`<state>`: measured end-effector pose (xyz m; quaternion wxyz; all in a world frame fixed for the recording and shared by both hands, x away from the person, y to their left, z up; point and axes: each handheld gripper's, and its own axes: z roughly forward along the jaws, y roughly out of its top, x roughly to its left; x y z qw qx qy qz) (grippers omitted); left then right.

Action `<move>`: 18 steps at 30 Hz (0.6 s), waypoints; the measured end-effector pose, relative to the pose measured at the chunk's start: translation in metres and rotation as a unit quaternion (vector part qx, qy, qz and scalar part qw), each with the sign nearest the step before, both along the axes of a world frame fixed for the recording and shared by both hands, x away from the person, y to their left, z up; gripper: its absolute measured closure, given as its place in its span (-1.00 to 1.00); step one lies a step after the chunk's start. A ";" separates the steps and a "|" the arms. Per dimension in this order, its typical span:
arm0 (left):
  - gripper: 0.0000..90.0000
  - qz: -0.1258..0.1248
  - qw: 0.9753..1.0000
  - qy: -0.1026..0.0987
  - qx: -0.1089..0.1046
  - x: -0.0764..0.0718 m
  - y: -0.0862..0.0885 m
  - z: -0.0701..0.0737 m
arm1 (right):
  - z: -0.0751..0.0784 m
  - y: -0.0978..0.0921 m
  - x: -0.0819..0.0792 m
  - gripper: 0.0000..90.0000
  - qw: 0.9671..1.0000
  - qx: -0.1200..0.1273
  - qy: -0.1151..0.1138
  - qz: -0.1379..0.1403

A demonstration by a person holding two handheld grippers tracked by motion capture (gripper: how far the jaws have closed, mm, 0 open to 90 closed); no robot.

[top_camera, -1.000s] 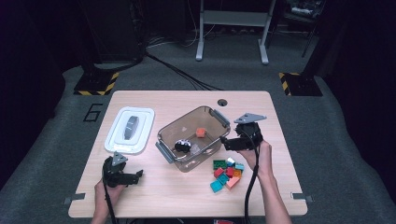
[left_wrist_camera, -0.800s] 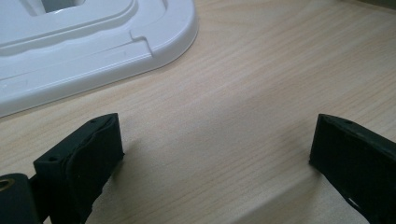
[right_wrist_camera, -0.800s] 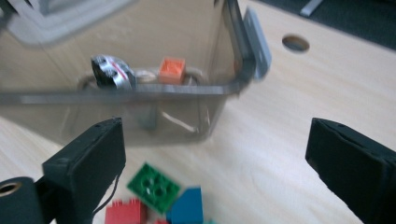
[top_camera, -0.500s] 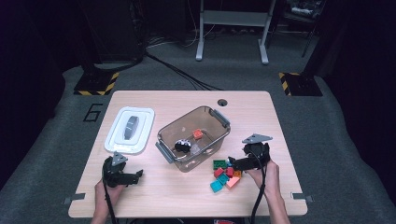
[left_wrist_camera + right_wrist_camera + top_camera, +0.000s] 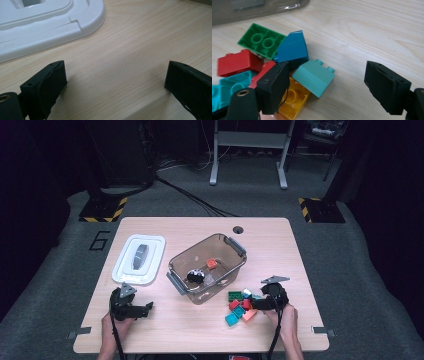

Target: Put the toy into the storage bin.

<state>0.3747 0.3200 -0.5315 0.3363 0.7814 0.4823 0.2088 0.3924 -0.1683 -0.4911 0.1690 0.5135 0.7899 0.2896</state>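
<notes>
Right gripper view: teal block [image 5: 314, 75] between open jaws, studs pointing upper right.

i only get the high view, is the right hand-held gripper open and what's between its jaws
Observer: The right hand-held gripper is open, jaws wide apart; a grey-green brick lies on the table between them, untouched.
Operator: any brick i can't make out under the pile
Observer: A yellow brick lies hollow side up, partly under the grey-green one.
Operator: and the left one, close to the lid?
Observer: The left hand-held gripper is open over bare wood; the white lid lies just beyond its jaws, not touching.
</notes>
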 end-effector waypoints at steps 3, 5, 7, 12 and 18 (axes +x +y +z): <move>-0.92 0.000 1.000 0.000 0.000 0.000 0.000 0.000 | -0.001 -0.001 0.000 -0.51 1.000 0.002 0.000 -0.017; -0.92 0.000 1.000 0.000 0.001 0.000 0.000 0.000 | 0.000 -0.002 0.000 -0.47 1.000 0.003 0.005 -0.027; -0.92 0.000 1.000 0.000 0.001 0.000 0.000 0.000 | 0.001 -0.005 0.001 -0.45 0.999 0.000 0.003 -0.036; -0.92 -0.001 1.000 -0.001 0.002 0.000 0.000 0.000 | 0.003 -0.010 0.001 -0.33 0.998 0.005 0.008 -0.057; -0.92 -0.001 1.000 -0.001 0.003 0.000 0.000 0.000 | 0.001 -0.012 0.003 -0.06 0.998 -0.004 0.007 -0.065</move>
